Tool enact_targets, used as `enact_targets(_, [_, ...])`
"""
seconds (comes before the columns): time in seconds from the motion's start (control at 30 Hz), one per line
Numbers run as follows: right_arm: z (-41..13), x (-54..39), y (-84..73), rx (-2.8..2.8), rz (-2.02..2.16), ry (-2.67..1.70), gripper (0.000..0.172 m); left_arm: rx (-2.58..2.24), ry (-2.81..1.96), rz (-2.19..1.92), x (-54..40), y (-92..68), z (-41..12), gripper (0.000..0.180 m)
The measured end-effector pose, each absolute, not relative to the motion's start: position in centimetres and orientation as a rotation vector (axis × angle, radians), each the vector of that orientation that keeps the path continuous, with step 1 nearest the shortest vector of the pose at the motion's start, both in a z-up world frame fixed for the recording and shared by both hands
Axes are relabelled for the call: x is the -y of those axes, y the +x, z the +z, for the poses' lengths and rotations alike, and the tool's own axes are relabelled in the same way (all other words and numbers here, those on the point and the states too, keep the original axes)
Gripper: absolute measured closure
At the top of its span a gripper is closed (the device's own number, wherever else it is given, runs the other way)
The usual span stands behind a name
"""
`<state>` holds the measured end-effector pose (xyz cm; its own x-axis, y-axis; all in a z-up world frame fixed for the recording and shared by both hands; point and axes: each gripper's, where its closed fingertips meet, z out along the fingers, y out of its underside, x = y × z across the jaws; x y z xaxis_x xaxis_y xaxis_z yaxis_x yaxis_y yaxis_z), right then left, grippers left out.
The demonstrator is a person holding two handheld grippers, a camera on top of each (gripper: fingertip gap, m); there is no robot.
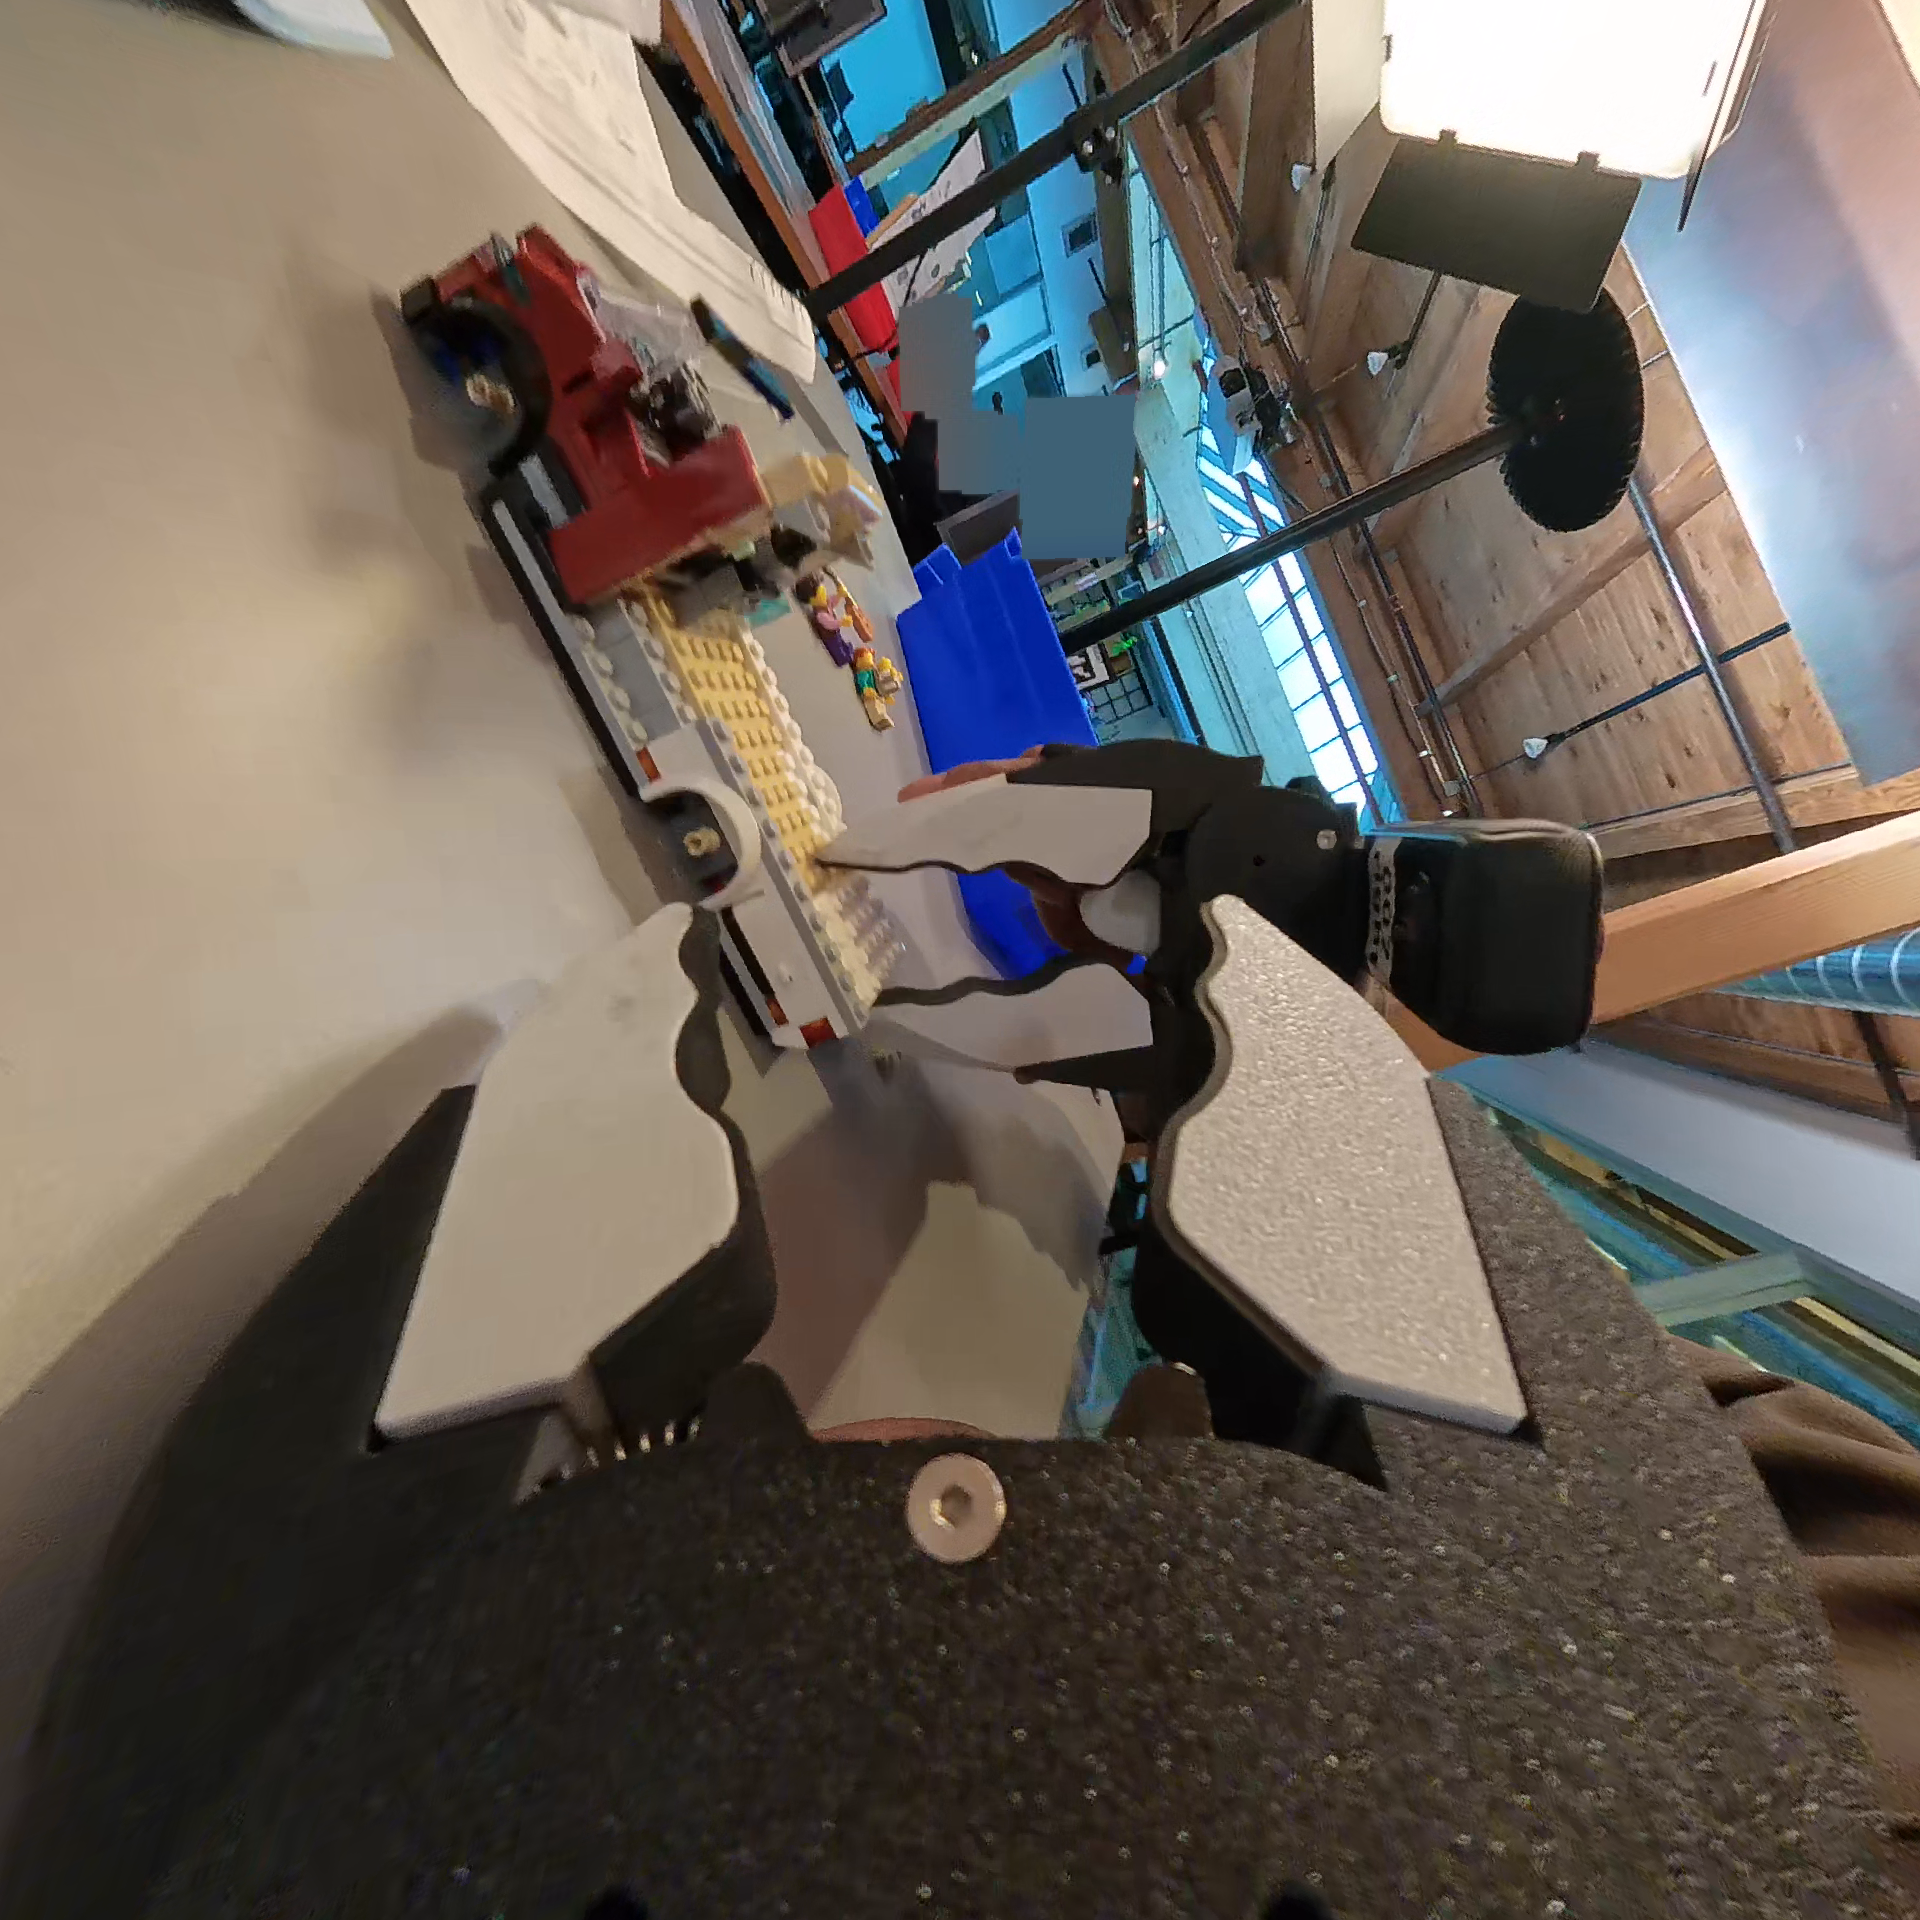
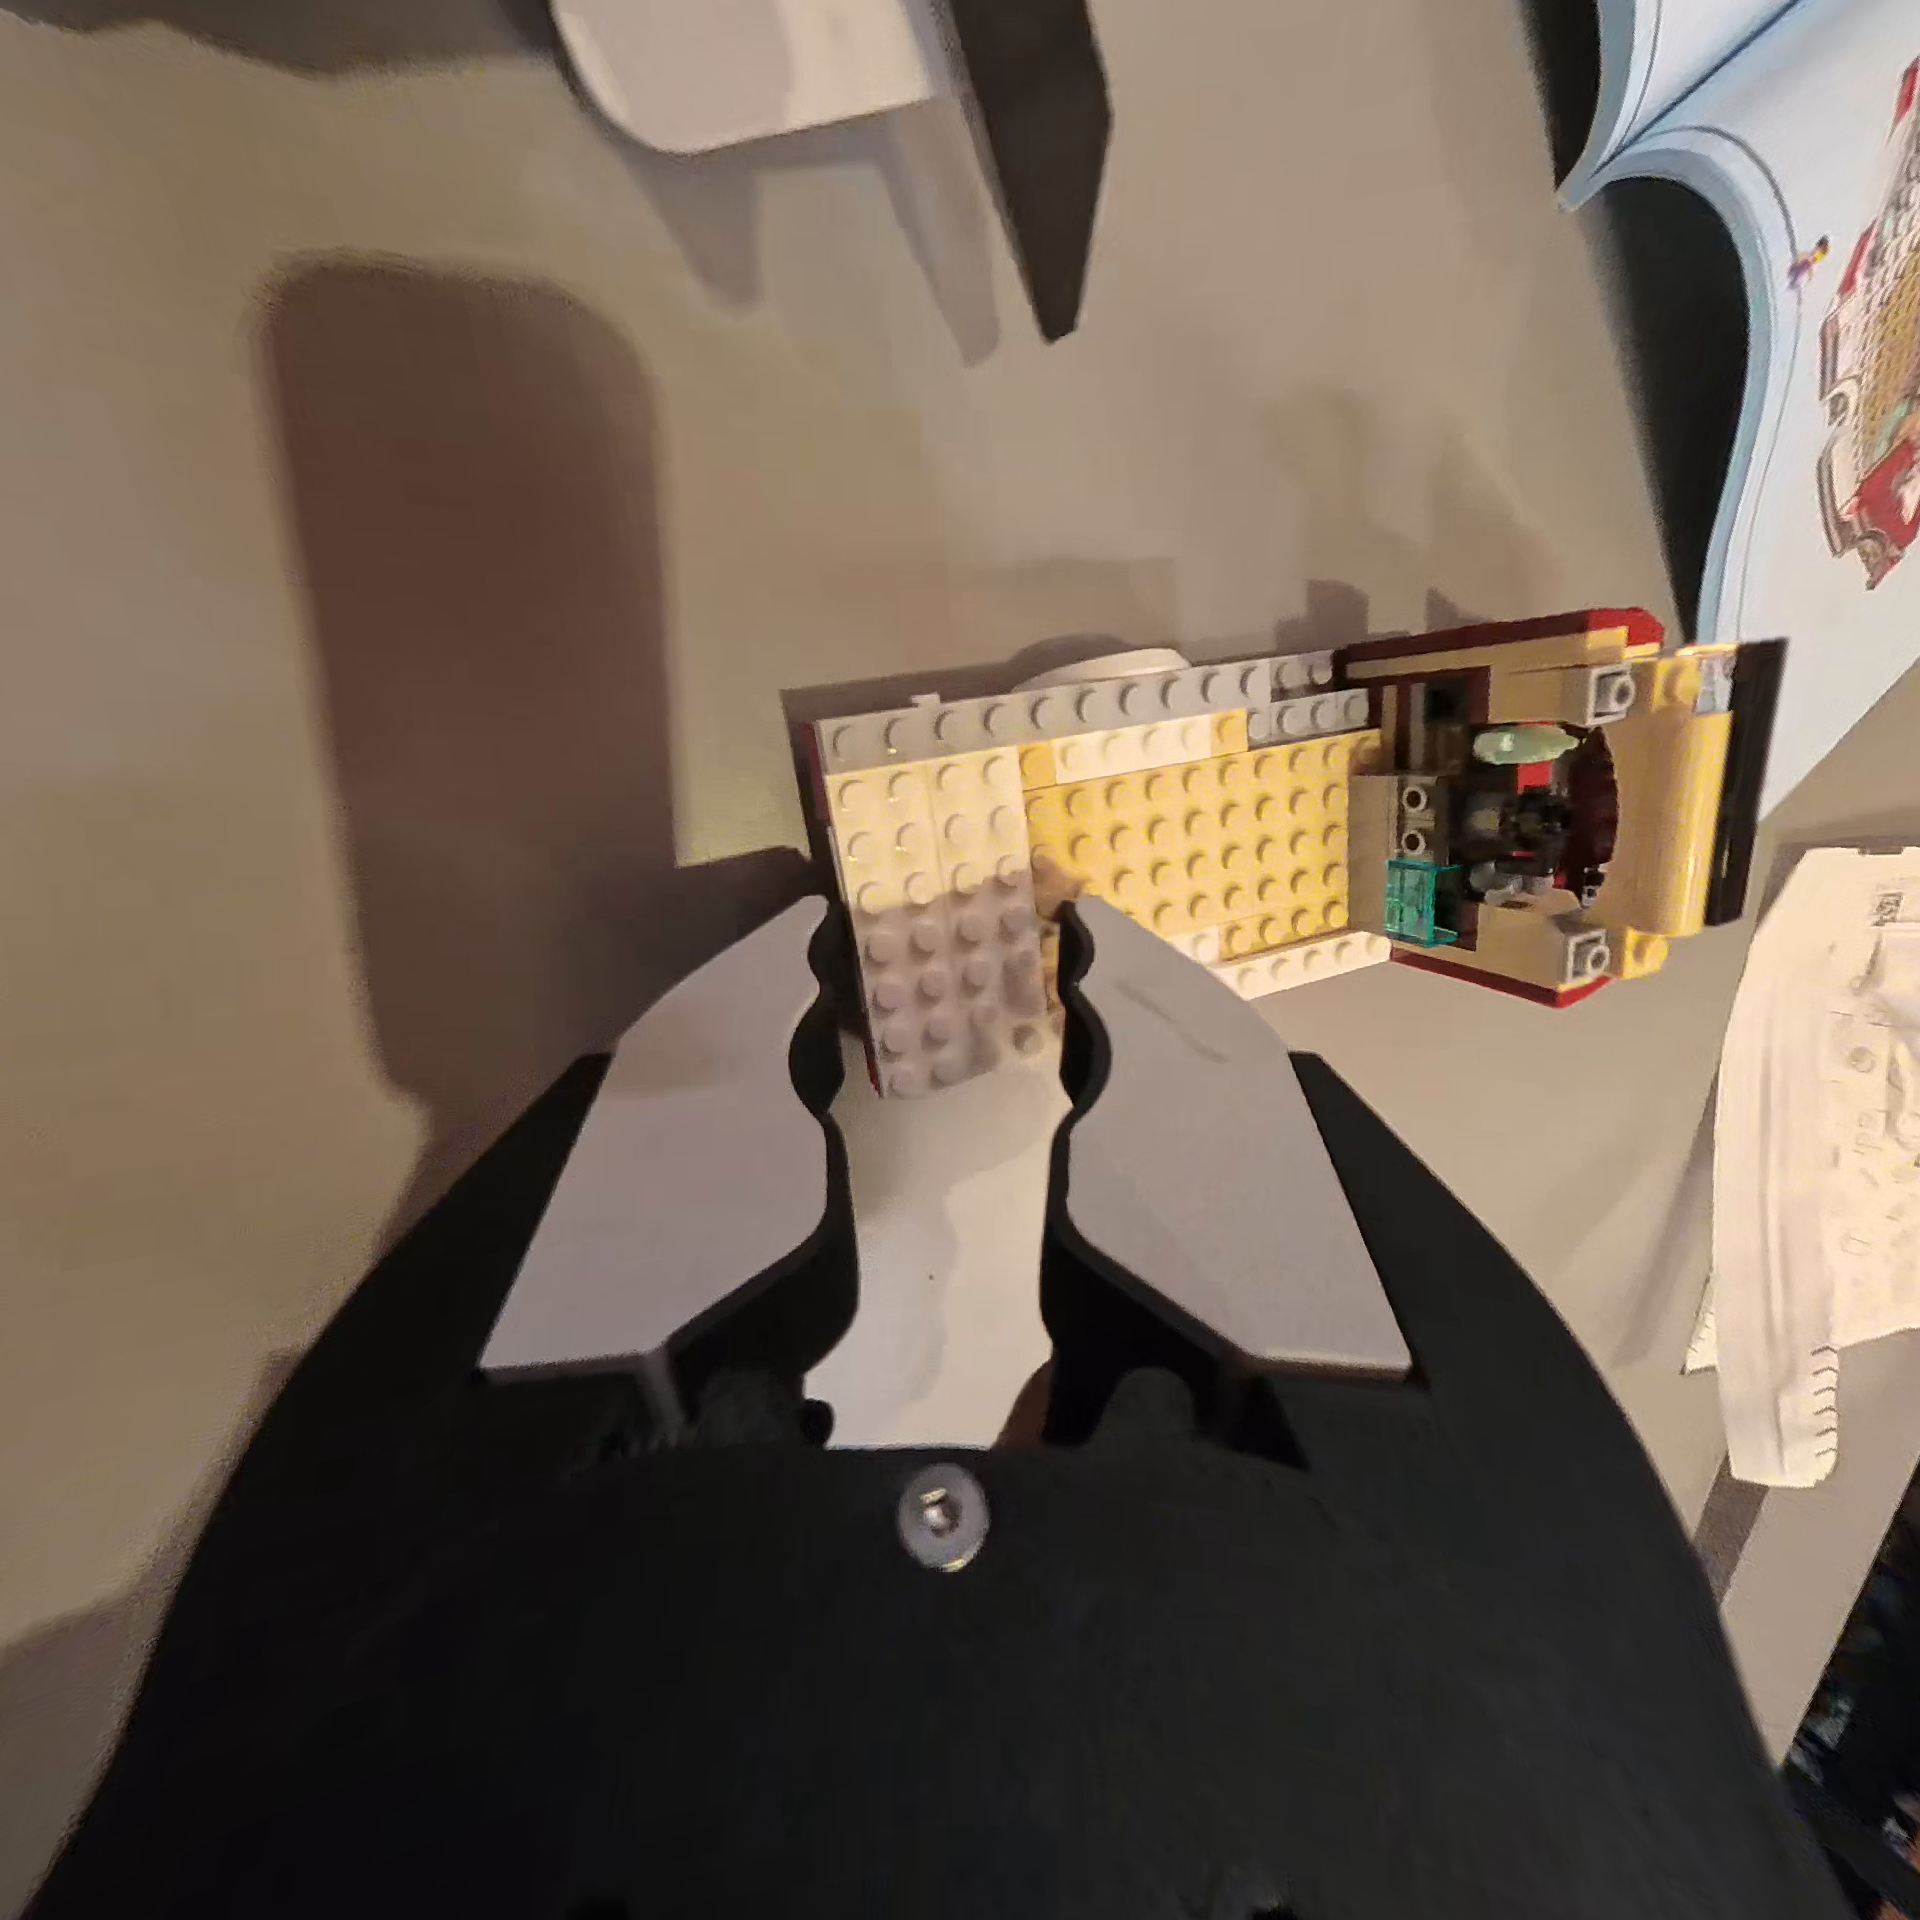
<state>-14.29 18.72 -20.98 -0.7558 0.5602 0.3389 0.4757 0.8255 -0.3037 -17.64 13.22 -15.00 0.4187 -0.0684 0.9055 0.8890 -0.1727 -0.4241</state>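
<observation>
A brick vehicle model (image 1: 665, 582) with a dark red cab and a tan studded floor lies on the grey table (image 1: 260, 623). It also shows in the right wrist view (image 2: 1195, 831). My right gripper (image 2: 945, 930) is open, its fingers on either side of the white plates (image 2: 935, 883) at the model's rear end, with a narrow gap at each side. The left wrist view shows it (image 1: 852, 932) straddling that end. My left gripper (image 1: 945, 935) is wide open and empty, one finger (image 1: 623, 997) beside the model's white wheel arch (image 1: 717, 831).
A blue bin (image 1: 987, 644) and small figures (image 1: 857, 655) lie beyond the model. An open instruction booklet (image 2: 1818, 312) and a white printed sheet (image 2: 1849, 1143) lie to the right. One finger of the left gripper (image 2: 831, 83) hangs at the top of the right wrist view. Tip to tip, the grippers are about 9 centimetres apart.
</observation>
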Motion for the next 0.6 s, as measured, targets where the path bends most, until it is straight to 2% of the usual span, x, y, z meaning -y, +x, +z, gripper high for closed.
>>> enact_targets(0.37, [-17.9,-17.3,-13.7,2.501,0.579,-0.937,0.137,0.844,-1.517,-1.280,-13.9,-15.9,-15.9,0.099])
enact_targets(0.6, [-18.3,-17.0,-13.5,2.462,0.612,-0.954,0.137,0.837,-1.602,-1.378,-16.4,-14.6,-16.4,0.107])
